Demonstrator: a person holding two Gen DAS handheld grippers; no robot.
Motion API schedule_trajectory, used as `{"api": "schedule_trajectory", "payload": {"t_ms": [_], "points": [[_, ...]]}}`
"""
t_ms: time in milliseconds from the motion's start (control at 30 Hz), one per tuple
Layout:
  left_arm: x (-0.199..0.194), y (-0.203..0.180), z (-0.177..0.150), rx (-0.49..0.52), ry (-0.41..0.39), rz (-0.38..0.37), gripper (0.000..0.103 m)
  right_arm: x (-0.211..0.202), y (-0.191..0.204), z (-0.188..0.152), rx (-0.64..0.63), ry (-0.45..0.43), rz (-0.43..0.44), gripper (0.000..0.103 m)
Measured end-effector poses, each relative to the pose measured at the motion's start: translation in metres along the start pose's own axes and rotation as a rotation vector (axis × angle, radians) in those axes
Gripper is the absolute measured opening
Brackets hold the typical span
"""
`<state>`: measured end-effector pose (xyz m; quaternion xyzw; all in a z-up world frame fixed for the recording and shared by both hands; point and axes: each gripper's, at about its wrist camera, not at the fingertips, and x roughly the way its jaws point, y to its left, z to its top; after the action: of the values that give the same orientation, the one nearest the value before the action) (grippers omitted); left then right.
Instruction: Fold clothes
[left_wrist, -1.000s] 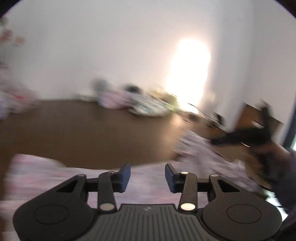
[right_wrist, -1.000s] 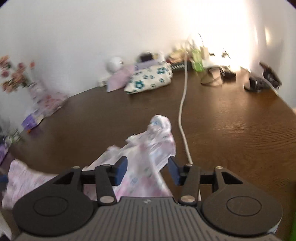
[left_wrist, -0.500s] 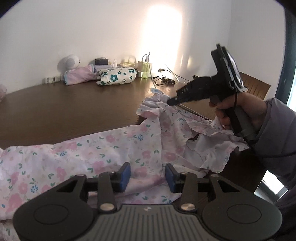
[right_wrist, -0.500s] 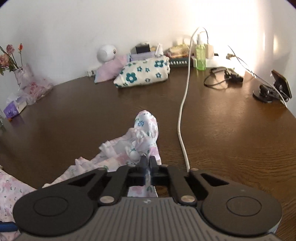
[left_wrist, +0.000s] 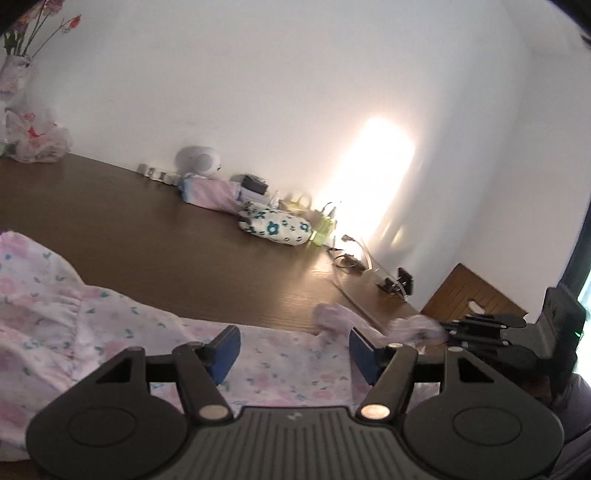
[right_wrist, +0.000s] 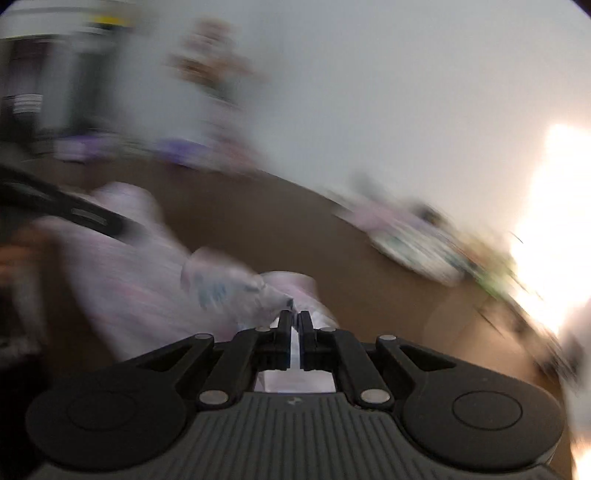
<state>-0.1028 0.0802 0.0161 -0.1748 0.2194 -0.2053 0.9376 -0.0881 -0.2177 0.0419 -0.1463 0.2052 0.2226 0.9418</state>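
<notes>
A pale pink floral garment (left_wrist: 110, 332) lies spread on the dark wooden table (left_wrist: 166, 240), reaching from the left edge to under my left gripper (left_wrist: 293, 347). That gripper hangs open just above the cloth, blue pads wide apart with nothing between them. In the left wrist view the right gripper (left_wrist: 461, 328) shows at the far right, pinching a stretched end of the garment. The right wrist view is badly blurred: my right gripper (right_wrist: 294, 319) is shut on a bunched edge of the floral garment (right_wrist: 229, 288), which trails off to the left.
Along the back wall sit a white round speaker (left_wrist: 199, 160), a folded pink cloth (left_wrist: 210, 192), a floral pouch (left_wrist: 275, 229), a green bottle (left_wrist: 325, 229), cables and a phone stand (left_wrist: 400, 284). A vase with flowers (left_wrist: 22, 110) stands far left. A wooden chair (left_wrist: 469, 291) is beyond the table's right end.
My right gripper, shut on the garment's edge, has swung fast to the left, blurring its view. My left gripper has opened wider and turned left, and the cloth now lies flatter.
</notes>
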Motion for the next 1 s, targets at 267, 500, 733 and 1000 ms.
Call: {"api": "schedule_trajectory", "payload": {"t_ms": [267,500,733,1000], "points": [[0.029,-0.031,0.002,0.158,0.051,-0.041,0.065,-0.003,-0.034,-0.021,0.137,0.174,-0.151,0.009],[0.049,-0.036,-0.008,0.171,0.114,-0.016,0.065,-0.035,-0.041,0.013,0.39,-0.027,-0.044,0.039],[0.059,-0.026,-0.018,0.141,0.168,0.081,0.063,0.048,0.043,0.013,0.044,0.206,0.031,0.026],[0.063,-0.043,-0.031,0.295,0.162,0.158,0.064,0.034,0.011,-0.011,0.035,0.275,-0.141,0.003]]}}
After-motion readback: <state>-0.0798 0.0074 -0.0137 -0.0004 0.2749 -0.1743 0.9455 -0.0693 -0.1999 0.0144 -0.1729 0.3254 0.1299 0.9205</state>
